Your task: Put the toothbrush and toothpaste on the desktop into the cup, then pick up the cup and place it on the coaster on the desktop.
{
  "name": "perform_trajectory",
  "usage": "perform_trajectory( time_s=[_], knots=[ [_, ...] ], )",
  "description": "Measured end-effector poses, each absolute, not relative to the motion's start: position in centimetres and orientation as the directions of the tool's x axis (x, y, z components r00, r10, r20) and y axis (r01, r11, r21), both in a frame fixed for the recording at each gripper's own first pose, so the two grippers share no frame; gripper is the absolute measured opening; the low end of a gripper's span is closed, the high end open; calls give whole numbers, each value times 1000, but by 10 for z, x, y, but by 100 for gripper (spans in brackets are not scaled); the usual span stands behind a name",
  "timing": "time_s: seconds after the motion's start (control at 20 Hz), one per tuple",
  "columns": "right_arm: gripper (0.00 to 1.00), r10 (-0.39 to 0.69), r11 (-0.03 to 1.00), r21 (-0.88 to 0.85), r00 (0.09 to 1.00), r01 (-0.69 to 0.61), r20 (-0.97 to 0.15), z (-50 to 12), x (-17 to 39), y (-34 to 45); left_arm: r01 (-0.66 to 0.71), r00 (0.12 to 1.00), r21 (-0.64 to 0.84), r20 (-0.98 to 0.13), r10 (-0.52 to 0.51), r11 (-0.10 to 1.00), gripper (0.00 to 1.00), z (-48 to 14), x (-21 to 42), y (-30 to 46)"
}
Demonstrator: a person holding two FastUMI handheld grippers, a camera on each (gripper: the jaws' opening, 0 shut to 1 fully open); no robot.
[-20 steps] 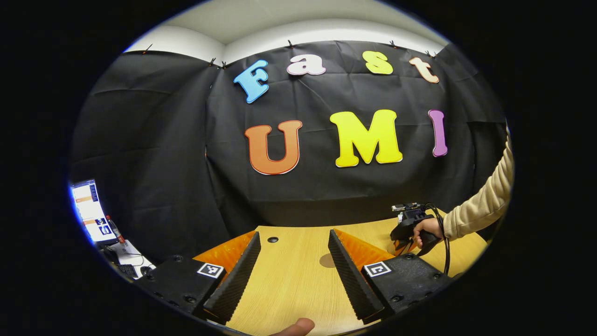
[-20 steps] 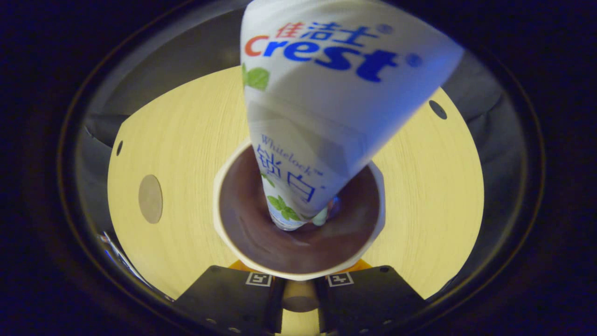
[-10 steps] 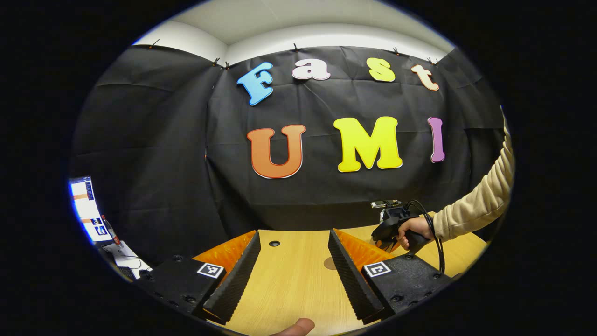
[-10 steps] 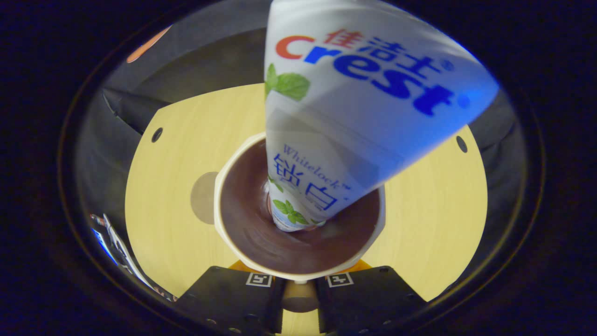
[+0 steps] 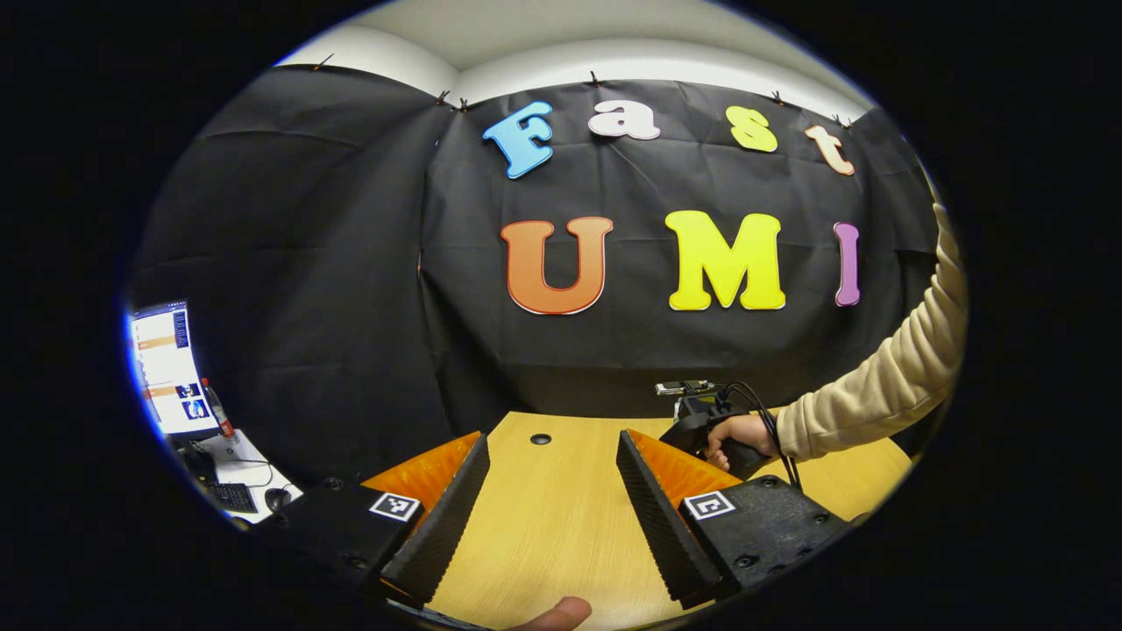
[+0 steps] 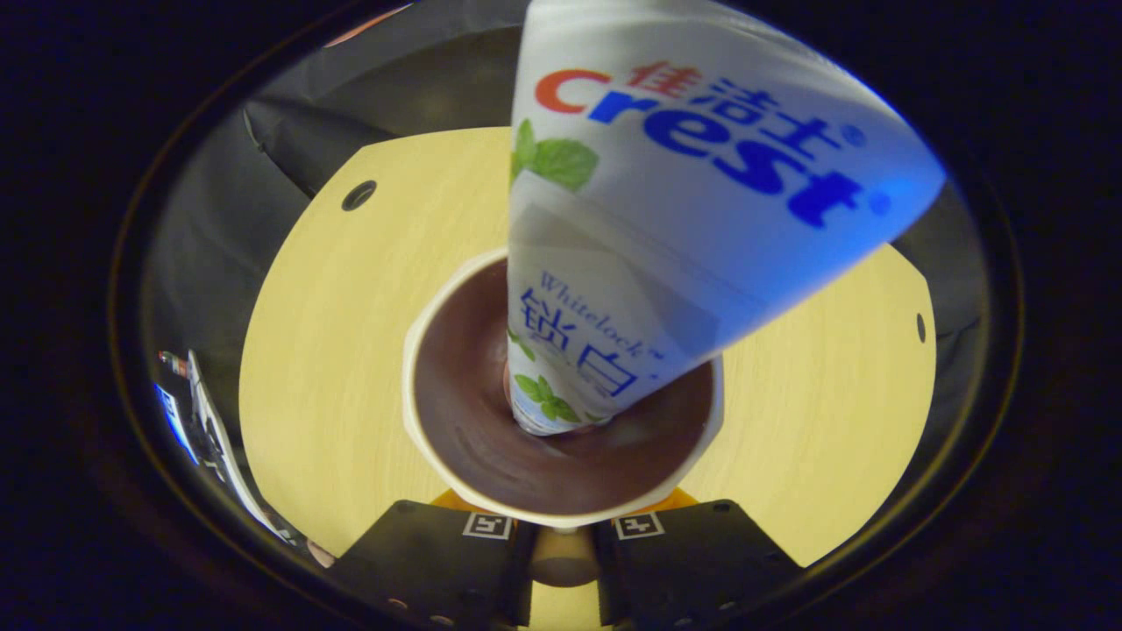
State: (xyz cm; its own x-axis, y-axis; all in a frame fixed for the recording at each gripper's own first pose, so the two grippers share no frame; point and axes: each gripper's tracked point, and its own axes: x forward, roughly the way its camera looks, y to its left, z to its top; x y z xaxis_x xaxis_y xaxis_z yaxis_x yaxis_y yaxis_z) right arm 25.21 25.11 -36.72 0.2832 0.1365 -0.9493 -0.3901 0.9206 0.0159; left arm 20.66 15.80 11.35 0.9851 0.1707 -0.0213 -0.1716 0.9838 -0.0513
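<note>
In the left gripper view, the left tongs (image 5: 550, 517) stood wide open over the bare wooden tabletop (image 5: 543, 535), with nothing between the fingers. Toward the far right part of the tabletop, a hand (image 5: 734, 436) in a beige sleeve (image 5: 877, 394) held the right tongs (image 5: 692, 429); their fingers were hidden there behind the left tongs' own finger. A lit screen (image 5: 162, 368) stood off the tabletop's left edge.

In the right gripper view, the camera looked straight down into the cup (image 6: 561, 412), whose near rim sat just at the right tongs (image 6: 561, 548). The fingers were drawn close together around a round piece below the rim; whether they pressed on the cup could not be told. The toothpaste (image 6: 649, 228) stood in the cup, cap end down at the bottom, its long axis leaning up toward the camera and the far right, with the flat tail end highest.
</note>
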Motion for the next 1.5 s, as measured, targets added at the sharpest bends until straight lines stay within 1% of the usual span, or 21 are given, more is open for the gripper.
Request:
perform_trajectory(
  time_s=[0.1,0.25,0.35,0.45,0.55,0.7,0.75,0.8,0.85,0.95,1.0,1.05,1.1,1.2,1.3,1.4,1.45,1.5],
  knots=[
    [28,128,909,-3,285,-416,-950,-373,252,267,-175,984,-63,-28,174,983,94,110,206,159],
    [28,115,908,-10,271,-419,-956,-387,248,276,-185,982,-80,-42,182,979,94,105,203,161],
    [28,109,901,-19,267,-434,-958,-393,248,279,-212,976,-62,-60,209,975,94,99,201,169],
    [28,103,900,-32,284,-435,-953,-392,250,281,-227,972,-41,-67,224,973,94,94,197,173],
    [28,97,908,-32,286,-417,-953,-393,250,280,-230,971,-54,-79,225,972,93,89,193,173],
    [29,92,910,-45,306,-412,-948,-389,251,278,-274,957,-57,-112,267,960,93,81,185,181],
    [35,99,913,-37,308,-407,-946,-386,248,280,-274,957,-52,-118,267,960,93,79,183,181],
    [47,106,918,-29,316,-395,-943,-381,246,279,-279,955,-39,-115,273,960,94,81,179,181],
    [70,113,920,-27,329,-391,-938,-374,244,278,-276,956,-25,-108,272,961,94,84,177,180],
    [83,113,917,-48,374,-396,-921,-357,240,273,-270,959,10,-91,269,963,94,91,173,180],
    [85,124,917,-51,406,-395,-906,-345,239,272,-261,962,20,-82,262,965,93,94,171,178],
    [89,149,921,-39,443,-388,-884,-324,233,267,-247,966,22,-70,248,969,93,101,169,174],
    [97,176,927,-24,493,-373,-852,-299,224,259,-224,972,7,-66,224,975,93,108,169,167],
    [97,203,933,-14,556,-361,-806,-266,213,244,-197,979,-9,-58,196,980,93,115,168,158],
    [96,247,936,-3,659,-353,-710,-204,187,202,-143,989,-33,-35,142,989,93,131,168,143],
    [97,254,944,5,714,-331,-653,-170,167,175,-114,993,-47,-26,112,992,93,138,168,135],
    [96,255,953,18,767,-303,-588,-141,143,144,-79,997,-55,-14,78,995,93,146,168,124],
    [96,245,958,12,796,-286,-553,-129,131,128,-60,998,-60,-10,60,996,93,150,169,118]
  ],
)
